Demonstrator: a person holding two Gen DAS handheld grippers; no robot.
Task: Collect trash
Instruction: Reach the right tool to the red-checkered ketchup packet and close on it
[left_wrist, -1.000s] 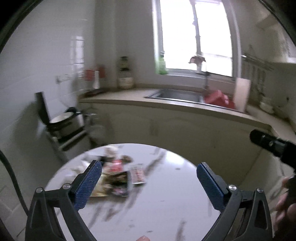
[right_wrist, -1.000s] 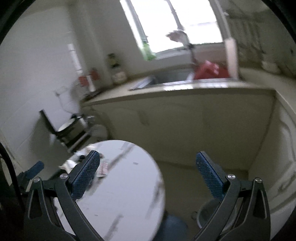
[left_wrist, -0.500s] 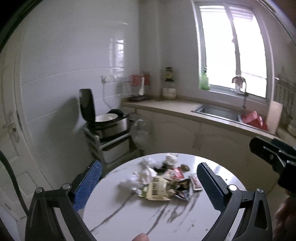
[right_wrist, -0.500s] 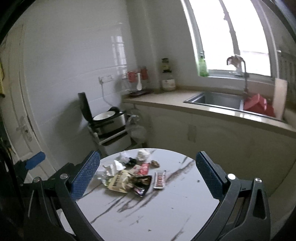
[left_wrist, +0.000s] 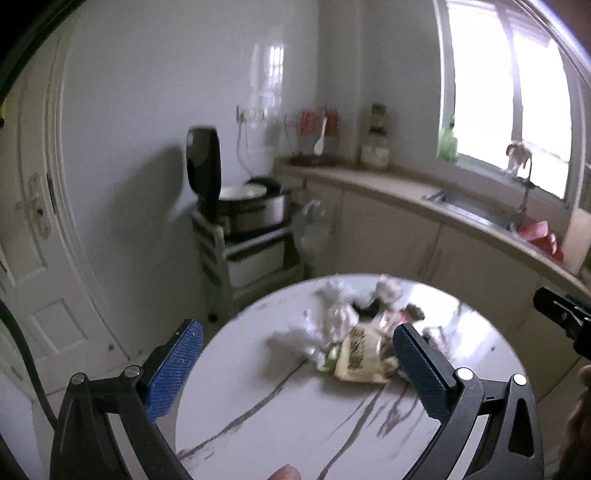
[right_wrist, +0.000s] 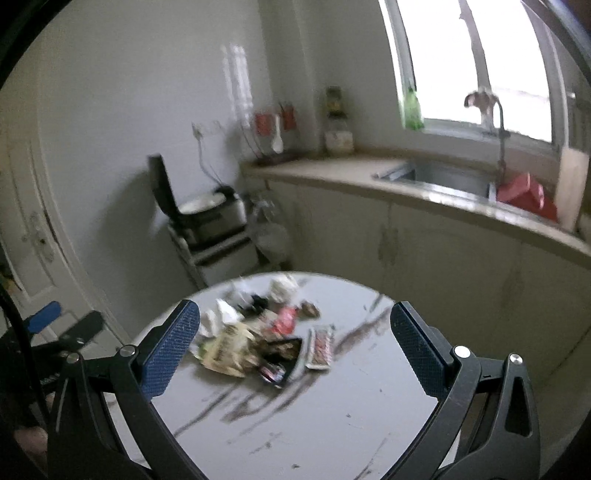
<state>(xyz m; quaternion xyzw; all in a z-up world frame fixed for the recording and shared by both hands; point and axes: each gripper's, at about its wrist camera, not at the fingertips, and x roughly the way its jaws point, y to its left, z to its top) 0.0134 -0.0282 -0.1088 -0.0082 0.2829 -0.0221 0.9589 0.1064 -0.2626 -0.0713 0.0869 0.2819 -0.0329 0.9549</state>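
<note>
Trash pile (right_wrist: 258, 332) heaped on far half of round white marble surface (right_wrist: 332, 417), near its middle-back, well apart from both grippers. Largest to smallest: surface, veined grey, bare in front; kitchen counter (right_wrist: 369, 177) with sink (right_wrist: 443, 173) behind under window; rice cooker (left_wrist: 251, 206), lid up, on small rack left of counter. Within pile: tan printed snack bag (right_wrist: 225, 350) nearest front-left; dark foil wrapper (right_wrist: 280, 354) touching its right side; long flat red-patterned packet (right_wrist: 320, 347) just beside wrapper, right edge of pile; red wrapper (right_wrist: 284, 319) behind; crumpled white tissues (left_wrist: 332, 314) at back and left; small details blurred. Left gripper (left_wrist: 295, 373) spread wide, empty, hovering over near rim. Right gripper (right_wrist: 295, 347) spread wide too, empty, pile framed between pads.
</note>
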